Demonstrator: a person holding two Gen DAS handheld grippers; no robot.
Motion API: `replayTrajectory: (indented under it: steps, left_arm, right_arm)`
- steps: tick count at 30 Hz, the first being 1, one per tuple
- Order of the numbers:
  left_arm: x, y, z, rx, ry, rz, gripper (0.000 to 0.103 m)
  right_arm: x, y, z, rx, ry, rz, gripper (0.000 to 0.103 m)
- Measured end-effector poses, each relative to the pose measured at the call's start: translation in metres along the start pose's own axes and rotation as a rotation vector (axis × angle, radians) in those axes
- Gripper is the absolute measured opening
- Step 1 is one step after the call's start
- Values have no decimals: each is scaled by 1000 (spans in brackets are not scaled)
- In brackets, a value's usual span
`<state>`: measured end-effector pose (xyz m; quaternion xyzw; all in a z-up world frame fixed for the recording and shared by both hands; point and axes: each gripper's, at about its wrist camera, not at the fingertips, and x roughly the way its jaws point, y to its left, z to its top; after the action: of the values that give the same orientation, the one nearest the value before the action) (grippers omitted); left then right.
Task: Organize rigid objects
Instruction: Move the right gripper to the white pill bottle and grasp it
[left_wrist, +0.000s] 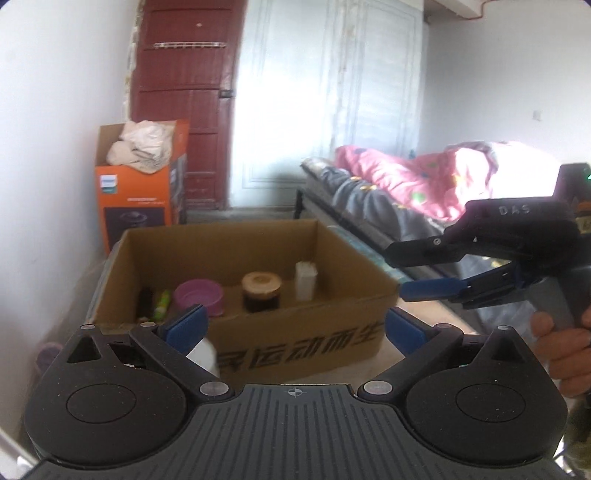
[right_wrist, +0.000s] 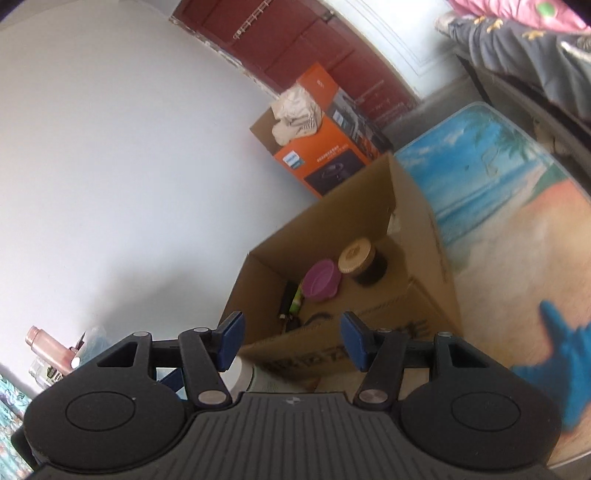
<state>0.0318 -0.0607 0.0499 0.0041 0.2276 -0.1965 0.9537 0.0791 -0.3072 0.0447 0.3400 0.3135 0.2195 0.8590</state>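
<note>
An open cardboard box (left_wrist: 303, 339) stands on the table and holds a purple bowl (left_wrist: 198, 294), a dark jar with a wooden lid (left_wrist: 260, 291), a white block (left_wrist: 306, 280), a green item (left_wrist: 161, 303) and a dark item. My left gripper (left_wrist: 295, 328) is open and empty, just in front of the box. My right gripper (left_wrist: 408, 271) shows in the left wrist view at the box's right, open and empty. In the right wrist view the right gripper (right_wrist: 291, 341) hangs above the box's near wall (right_wrist: 424, 229), with the bowl (right_wrist: 320, 280) and jar (right_wrist: 364, 260) below.
A white container (left_wrist: 205, 356) sits in front of the box. An orange carton (left_wrist: 140, 184) with cloth stands by the red door. A bed with a pink quilt (left_wrist: 424, 177) is at the right. The table has a beach-print cover (right_wrist: 480, 177). A pink bottle (right_wrist: 48, 345) stands far left.
</note>
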Motion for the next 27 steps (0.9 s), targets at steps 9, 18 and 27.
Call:
replayTrajectory:
  steps: [9, 18, 27]
  left_arm:
    - [3, 31, -18, -30, 24, 156, 102]
    - [36, 52, -36, -59, 130, 195, 91]
    - [43, 58, -36, -87, 116, 192, 74]
  right_arm:
    - [64, 43, -27, -82, 144, 4, 60]
    - [117, 68, -48, -136, 223, -26, 60]
    - [137, 69, -55, -150, 226, -63, 54]
